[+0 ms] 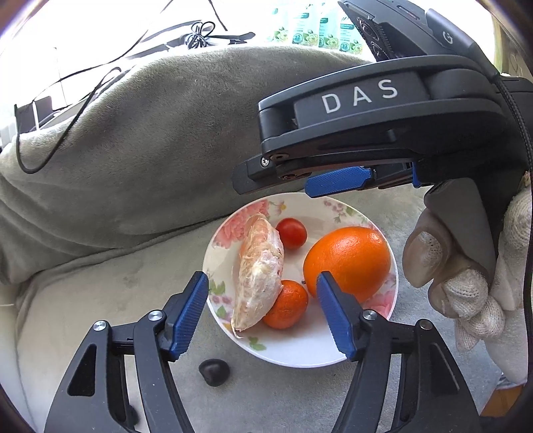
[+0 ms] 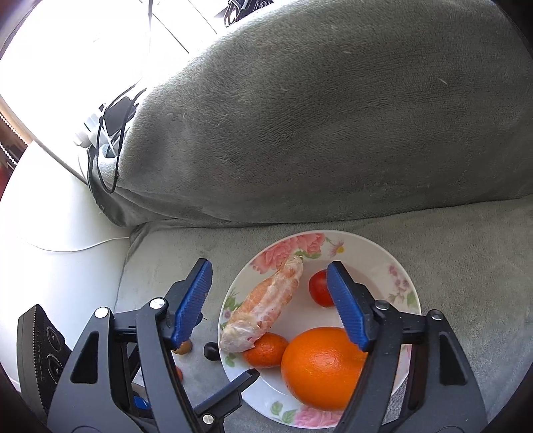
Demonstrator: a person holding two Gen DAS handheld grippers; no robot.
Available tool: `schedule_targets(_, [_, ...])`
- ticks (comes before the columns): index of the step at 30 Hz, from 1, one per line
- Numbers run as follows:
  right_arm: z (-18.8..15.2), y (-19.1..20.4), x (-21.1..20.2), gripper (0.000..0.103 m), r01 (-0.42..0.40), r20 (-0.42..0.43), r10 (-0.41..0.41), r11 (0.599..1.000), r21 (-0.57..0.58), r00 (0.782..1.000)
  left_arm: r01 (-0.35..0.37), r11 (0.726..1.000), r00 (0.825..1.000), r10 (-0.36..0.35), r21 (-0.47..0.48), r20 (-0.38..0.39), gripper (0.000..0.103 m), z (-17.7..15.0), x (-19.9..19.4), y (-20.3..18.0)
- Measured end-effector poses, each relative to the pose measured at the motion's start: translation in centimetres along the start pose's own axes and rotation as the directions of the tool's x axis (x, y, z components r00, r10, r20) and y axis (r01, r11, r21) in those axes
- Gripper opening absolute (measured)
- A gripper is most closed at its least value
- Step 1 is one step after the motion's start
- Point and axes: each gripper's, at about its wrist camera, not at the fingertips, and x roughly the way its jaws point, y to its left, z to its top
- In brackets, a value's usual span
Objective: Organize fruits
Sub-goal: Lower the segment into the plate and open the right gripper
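Left hand-held gripper (image 1: 262,313): jaws spread wide, holding nothing, blue ribbed pads hovering over the near part of the white floral-rimmed ceramic plate (image 1: 336,205). Right hand-held gripper (image 2: 269,301): jaws likewise apart and empty, positioned above the same plate (image 2: 403,266). In the left wrist view its black body crosses the upper right, and white lettering on the housing reads "DAS"; a single "G" mark sits higher on the casing. A white knit-gloved hand (image 1: 473,286) grips its grey handle.

Plate contents: a peeled pale-orange citrus segment (image 1: 260,276) leans on a small orange mandarin (image 1: 288,304); a large round orange (image 1: 348,259) lies just beside the mandarin; a small red tomato (image 1: 291,233) sits at the far side, apart from the orange. In the right wrist view the tomato (image 2: 319,288) is partly hidden behind the right pad, and the large orange (image 2: 321,368) is cut by the gripper frame.

The plate rests on a grey plush sofa seat (image 1: 100,299), against a grey plush back cushion (image 2: 333,116). A small dark rounded object (image 1: 215,371) lies on the seat just beside the plate; its identity cannot be made out. Green-and-white packets (image 1: 316,30) at the top edge carry print too small to read. Black cables (image 1: 200,35) trail behind the cushion.
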Motion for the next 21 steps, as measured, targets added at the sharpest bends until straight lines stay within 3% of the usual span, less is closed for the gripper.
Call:
schedule_targets(3, [-0.1,0.1,-0.3,0.081,0.005,0.012,-0.005,1.000,0.005,1.000,0.003,1.000,1.000,-0.003,-0.017,0.007,0.068,-0.4,-0.4,0.4])
schedule_targets(11, [-0.6,0.7,-1.0,0.081,0.016,0.025,-0.016,1.000,-0.010,1.000,-0.003,0.999,0.999,0.005,-0.050,0.039,0.068,-2.0,-3.3,1.6])
schedule_targets(21, [-2.9,3.2,-2.8,0.081,0.049,0.097,-0.036,0.988,-0.143,0.995,-0.037,0.983,0.993,0.056,-0.177,0.106,0.072,-4.7,-8.7,6.3])
